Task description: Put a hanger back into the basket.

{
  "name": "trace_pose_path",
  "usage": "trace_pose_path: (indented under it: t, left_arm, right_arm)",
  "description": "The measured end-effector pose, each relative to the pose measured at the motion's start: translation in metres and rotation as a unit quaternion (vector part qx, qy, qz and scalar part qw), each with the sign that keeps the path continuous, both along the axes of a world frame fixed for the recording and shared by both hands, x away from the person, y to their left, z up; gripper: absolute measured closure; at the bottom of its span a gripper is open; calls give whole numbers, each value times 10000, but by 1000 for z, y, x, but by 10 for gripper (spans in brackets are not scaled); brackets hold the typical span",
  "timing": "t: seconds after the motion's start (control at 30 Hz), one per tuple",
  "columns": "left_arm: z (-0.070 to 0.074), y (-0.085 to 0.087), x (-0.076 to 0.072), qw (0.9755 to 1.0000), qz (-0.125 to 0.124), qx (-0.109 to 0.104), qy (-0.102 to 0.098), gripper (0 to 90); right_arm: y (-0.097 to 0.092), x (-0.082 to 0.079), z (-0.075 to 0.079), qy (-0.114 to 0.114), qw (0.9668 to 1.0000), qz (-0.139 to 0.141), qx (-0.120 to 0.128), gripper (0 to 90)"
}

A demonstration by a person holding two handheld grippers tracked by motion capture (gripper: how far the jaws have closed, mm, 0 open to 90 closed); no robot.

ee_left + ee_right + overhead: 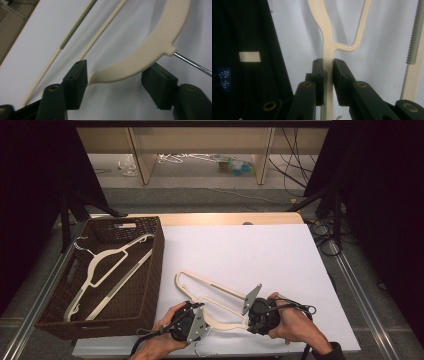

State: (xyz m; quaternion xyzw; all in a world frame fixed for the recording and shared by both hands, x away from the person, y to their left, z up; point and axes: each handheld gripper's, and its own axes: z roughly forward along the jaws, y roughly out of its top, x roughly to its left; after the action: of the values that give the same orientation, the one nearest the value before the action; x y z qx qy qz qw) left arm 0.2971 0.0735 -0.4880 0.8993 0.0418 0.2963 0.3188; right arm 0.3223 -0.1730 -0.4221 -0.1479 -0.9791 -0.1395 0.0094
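A cream plastic hanger [215,284] lies on the white table [240,250] near its front edge. My right gripper [248,321] is shut on one thin arm of it; in the right gripper view both pads clamp the strip [327,61] just below the fork of the hanger [322,22]. My left gripper [200,312] stands open at the hanger's neck. In the left gripper view the curved shoulder [150,47] crosses the gap between the jaws [118,67], and the left pad [77,80] is at the hanger's edge. The metal hook [192,63] juts out to the right.
A brown woven basket [150,270] stands at the table's left side with a second cream hanger [107,257] lying in it. Both hands sit close to the front edge. White table stretches beyond and to the right of the hanger.
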Motion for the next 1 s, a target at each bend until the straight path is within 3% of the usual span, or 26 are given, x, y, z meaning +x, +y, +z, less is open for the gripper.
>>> trace_pose_path:
  t: [0.07, 0.17, 0.37, 0.53, 0.6, 0.73, 0.8, 0.9, 0.93, 1.0]
  left_arm:
    - [3, -2, 0, 9995, -252, 177, -85, 421]
    - [6, -4, 1, 9983, -527, 230, -138, 478]
    - [6, -7, 5, 9930, -1113, 314, -239, 589]
    - [13, -12, 2, 9869, -1363, 645, -567, 671]
    - [17, -14, 2, 9857, -1423, 673, -608, 702]
    - [26, -15, 3, 9831, -1484, 749, -764, 741]
    - [33, -14, 4, 9831, -1453, 703, -866, 761]
    - [47, -15, 7, 9833, -1375, 665, -995, 794]
    - [50, -16, 8, 9831, -1378, 683, -989, 802]
    - [56, -18, 11, 9819, -1362, 702, -1112, 818]
  right_arm:
    - [-1, 1, 0, 102, 9999, 61, 24, 797]
    - [-4, 3, -2, 97, 9999, 44, 76, 798]
    - [-10, 8, -7, 202, 9997, 56, 106, 798]
    - [-12, 11, -9, 238, 9995, 68, 178, 798]
    - [-13, 12, -11, 239, 9996, 37, 156, 797]
    - [-20, 14, -7, 254, 9990, -45, 370, 790]
    - [-24, 15, -4, 182, 9984, -122, 517, 748]
    - [-29, 15, 6, -121, 9966, -449, 687, 617]
    - [-31, 15, 11, -327, 9950, -539, 778, 553]
    - [-34, 16, 19, -531, 9917, -671, 956, 516]
